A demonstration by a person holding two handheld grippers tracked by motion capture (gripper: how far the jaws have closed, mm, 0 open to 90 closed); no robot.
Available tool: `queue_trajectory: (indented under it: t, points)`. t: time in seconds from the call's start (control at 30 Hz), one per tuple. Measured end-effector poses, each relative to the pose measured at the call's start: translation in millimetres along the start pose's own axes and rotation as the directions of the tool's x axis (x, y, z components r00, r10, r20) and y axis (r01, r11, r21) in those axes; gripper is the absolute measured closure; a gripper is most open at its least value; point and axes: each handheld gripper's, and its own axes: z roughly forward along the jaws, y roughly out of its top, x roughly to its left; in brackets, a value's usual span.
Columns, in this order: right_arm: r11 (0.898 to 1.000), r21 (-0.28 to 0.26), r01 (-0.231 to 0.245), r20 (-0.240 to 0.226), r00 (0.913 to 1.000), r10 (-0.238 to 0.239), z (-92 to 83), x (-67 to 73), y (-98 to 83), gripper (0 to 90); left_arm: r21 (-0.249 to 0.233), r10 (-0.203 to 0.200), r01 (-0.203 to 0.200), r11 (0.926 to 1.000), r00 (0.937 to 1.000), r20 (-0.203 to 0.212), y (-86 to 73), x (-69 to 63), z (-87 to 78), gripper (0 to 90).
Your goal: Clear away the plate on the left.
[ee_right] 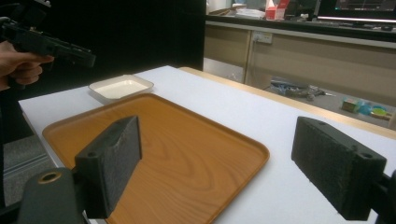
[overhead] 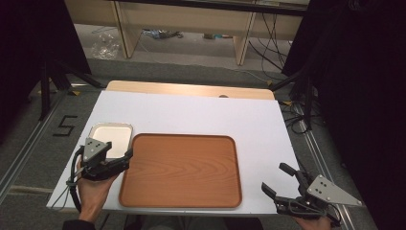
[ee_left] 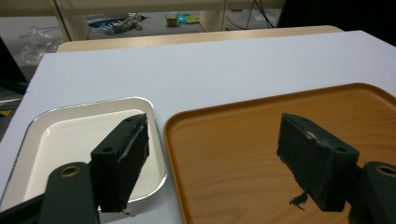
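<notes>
So right now I've got my left gripper (overhead: 125, 155) hovering over the near right corner of the little white dish (overhead: 111, 135), fingers (ee_left: 122, 158) spread wide with nothing between them; one sits over the dish, the other over the left edge of the wooden tray (overhead: 182, 170). The dish sits on the white tabletop (overhead: 201, 115) just beside the tray's far left corner, and I can't tell if the two touch. Both look empty. My right gripper (overhead: 277, 179) hangs off the tabletop's near right corner, well apart from the tray, fingers (ee_right: 109, 158) wide open too, holding nothing.
</notes>
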Motion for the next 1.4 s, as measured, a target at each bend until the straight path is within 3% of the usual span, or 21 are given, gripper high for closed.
queue_trajectory:
  t: [0.3, 0.4, 0.43, 0.53, 0.63, 0.73, 0.77, 0.8, 0.9, 0.93, 1.03, 1.17, 1.37, 1.4]
  points:
    - [1.0, 0.006, 0.011, -0.019, 0.9998, -0.011, 1.4, -0.1, 0.2, 16.8, 0.048, -0.005, 0.009, 0.9988, 0.9967, -0.081, 2.1, 19.2, 31.0, 24.6]
    - [1.0, 0.015, -0.001, -0.021, 0.9998, 0.001, 1.2, -0.2, 0.1, 16.8, 0.074, 0.013, -0.006, 0.9972, 0.995, -0.099, 3.0, 25.8, 38.6, 25.0]
    - [1.0, 0.005, 0.006, -0.021, 0.9998, -0.006, 1.4, 0.0, 0.3, 16.9, 0.085, 0.037, -0.026, 0.9961, 0.991, -0.129, 3.7, 31.2, 43.9, 25.0]
    - [1.0, -0.007, 0.019, -0.007, 0.9998, -0.019, 1.9, -0.8, 0.3, 16.9, 0.103, 0.049, -0.034, 0.9941, 0.9872, -0.152, 4.5, 39.1, 48.3, 25.7]
    - [1.0, 0.014, 0.0, -0.021, 0.9998, 0.001, 0.8, 0.0, 0.5, 16.9, 0.112, 0.004, 0.016, 0.9936, 0.9845, -0.175, 4.2, 55.2, 53.4, 26.3]
    - [1.0, 0.005, 0.013, -0.027, 0.9996, -0.013, 1.8, -0.9, 0.5, 16.9, 0.115, -0.025, 0.047, 0.9922, 0.9826, -0.184, 4.3, 68.4, 55.7, 26.2]
    - [1.0, 0.01, 0.004, -0.019, 0.9998, -0.004, 0.8, 0.0, 0.5, 16.9, 0.117, -0.022, 0.046, 0.9921, 0.9806, -0.194, 3.7, 71.8, 56.5, 26.5]
    - [1.0, -0.012, 0.019, -0.006, 0.9998, -0.019, 2.0, -0.7, 0.2, 16.9, 0.118, -0.011, 0.038, 0.9923, 0.9747, -0.223, 1.4, 77.1, 58.4, 26.9]
    - [1.0, 0.013, 0.003, -0.023, 0.9997, -0.003, 0.9, 0.3, 0.5, 16.9, 0.132, -0.016, 0.048, 0.99, 0.9727, -0.232, -1.4, 83.8, 62.6, 27.1]
    - [1.0, 0.003, 0.019, -0.013, 0.9997, -0.019, 1.3, -0.5, 0.8, 17.0, 0.137, -0.023, 0.056, 0.989, 0.9712, -0.237, -2.7, 87.7, 65.3, 26.9]
    - [1.0, 0.001, 0.004, -0.015, 0.9999, -0.004, 2.4, 1.3, 0.3, 17.0, 0.149, -0.024, 0.063, 0.9867, 0.9684, -0.248, -4.0, 96.3, 70.0, 27.5]
    - [1.0, 0.002, 0.002, -0.015, 0.9999, -0.002, 2.0, 1.3, 0.2, 17.0, 0.172, -0.07, 0.116, 0.9782, 0.9645, -0.255, -6.9, 113.7, 76.4, 27.9]
    - [1.0, -0.007, 0.017, -0.01, 0.9998, -0.017, 3.0, 0.4, 0.3, 17.1, 0.196, -0.097, 0.154, 0.9684, 0.957, -0.274, -11.3, 127.8, 79.3, 29.5]
    - [1.0, -0.001, 0.006, -0.016, 0.9999, -0.006, 2.4, 1.0, 0.2, 17.1, 0.192, -0.125, 0.178, 0.9652, 0.9574, -0.26, -12.8, 133.2, 79.7, 30.0]
